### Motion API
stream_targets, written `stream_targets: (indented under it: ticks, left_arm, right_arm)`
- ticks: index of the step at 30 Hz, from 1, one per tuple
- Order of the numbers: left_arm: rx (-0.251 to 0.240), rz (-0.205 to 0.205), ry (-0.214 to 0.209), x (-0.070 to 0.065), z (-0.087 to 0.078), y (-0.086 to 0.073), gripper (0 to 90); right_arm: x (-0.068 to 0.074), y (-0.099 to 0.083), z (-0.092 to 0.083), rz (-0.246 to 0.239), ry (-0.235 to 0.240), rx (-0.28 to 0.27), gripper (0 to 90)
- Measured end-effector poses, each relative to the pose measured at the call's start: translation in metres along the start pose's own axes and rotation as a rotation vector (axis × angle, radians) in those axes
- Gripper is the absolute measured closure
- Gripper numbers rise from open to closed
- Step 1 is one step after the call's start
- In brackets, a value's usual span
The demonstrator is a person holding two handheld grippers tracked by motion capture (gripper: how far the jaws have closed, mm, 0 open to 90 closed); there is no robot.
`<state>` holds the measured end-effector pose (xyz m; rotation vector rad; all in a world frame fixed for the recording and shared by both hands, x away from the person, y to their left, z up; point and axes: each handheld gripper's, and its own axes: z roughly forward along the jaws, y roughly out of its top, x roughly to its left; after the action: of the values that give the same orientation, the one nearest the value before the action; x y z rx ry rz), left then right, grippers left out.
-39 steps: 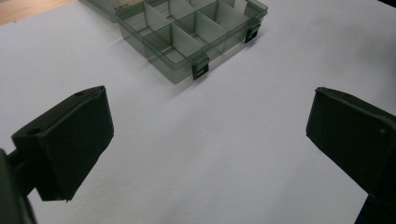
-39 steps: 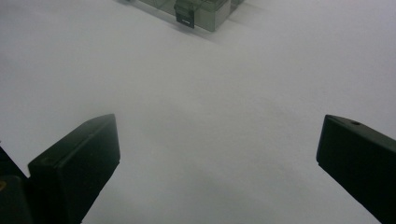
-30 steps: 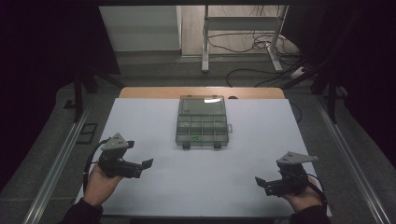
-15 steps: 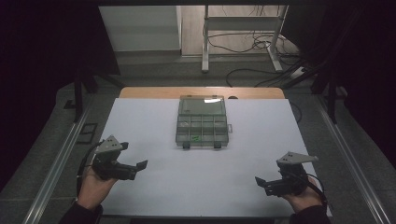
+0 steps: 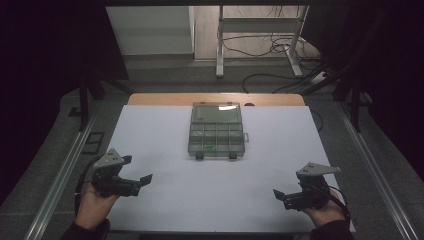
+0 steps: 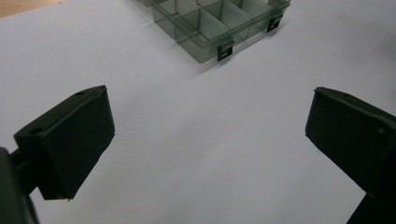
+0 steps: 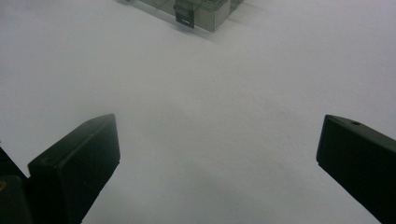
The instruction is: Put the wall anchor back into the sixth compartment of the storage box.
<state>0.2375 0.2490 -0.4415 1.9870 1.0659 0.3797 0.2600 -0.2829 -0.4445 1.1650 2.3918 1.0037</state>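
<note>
One clear grey plastic compartment box [image 5: 217, 131] lies on the white counter [image 5: 165, 200], long axis running away from the person, black latches [image 6: 225, 49] nearest, well ahead of both grippers' spread, empty fingers [image 6: 70, 140]. Something small and green sits in a front compartment.

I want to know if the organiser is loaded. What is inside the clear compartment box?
The compartment box shows one small green item in a front cell. Other cells look empty; glare on the rear section hides what lies there.

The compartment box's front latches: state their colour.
Black, two small latches on the translucent grey-green plastic compartment box; the left gripper view shows them best.
</note>
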Motion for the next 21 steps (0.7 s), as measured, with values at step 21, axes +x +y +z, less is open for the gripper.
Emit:
stream_targets:
  ticks: [21]
  left_arm:
    - [-0.03,-0.039,0.036,0.005,-0.023,-0.016,1.6]
  right_arm:
    - [0.0,0.0,0.0,0.002,0.0,0.002,0.0]
